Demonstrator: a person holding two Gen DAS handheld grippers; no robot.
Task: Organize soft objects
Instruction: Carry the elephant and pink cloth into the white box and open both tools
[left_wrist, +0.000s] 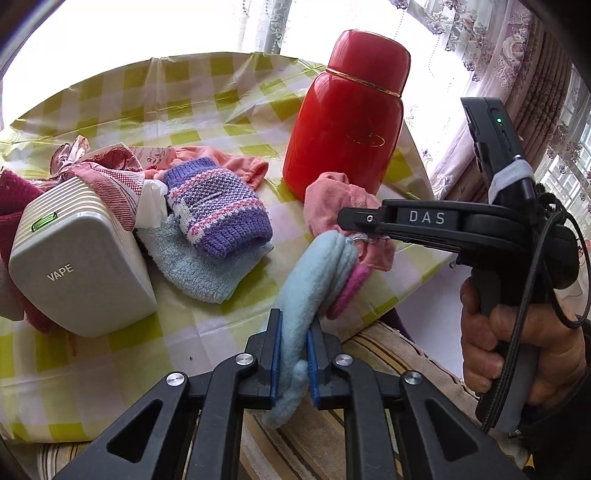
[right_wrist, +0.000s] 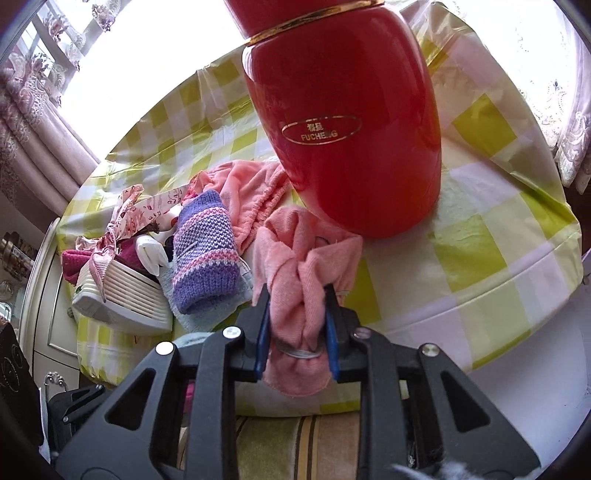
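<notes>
My left gripper (left_wrist: 295, 317) is shut on a light blue fleece piece (left_wrist: 314, 273) with a magenta part (left_wrist: 351, 288); it hangs above the table's front edge. Just right of it, my right gripper (left_wrist: 345, 218) comes in from the side at a pink cloth (left_wrist: 332, 199). In the right wrist view that gripper (right_wrist: 297, 291) is shut on the twisted pink cloth (right_wrist: 291, 251), which has a thin ring band (right_wrist: 299, 352) near its lower end. A purple knitted sock (left_wrist: 218, 210) (right_wrist: 205, 251) lies on a pale blue fuzzy sock (left_wrist: 192, 266), with another pink cloth (left_wrist: 236, 162) behind them.
A tall red flask (left_wrist: 347, 122) (right_wrist: 351, 129) stands right behind the pink cloth. A white VAPE box (left_wrist: 77, 266) sits at the left among dark red and patterned fabrics. The yellow-checked table (left_wrist: 147, 350) ends near the grippers. A hand (left_wrist: 517, 354) holds the right gripper's grip.
</notes>
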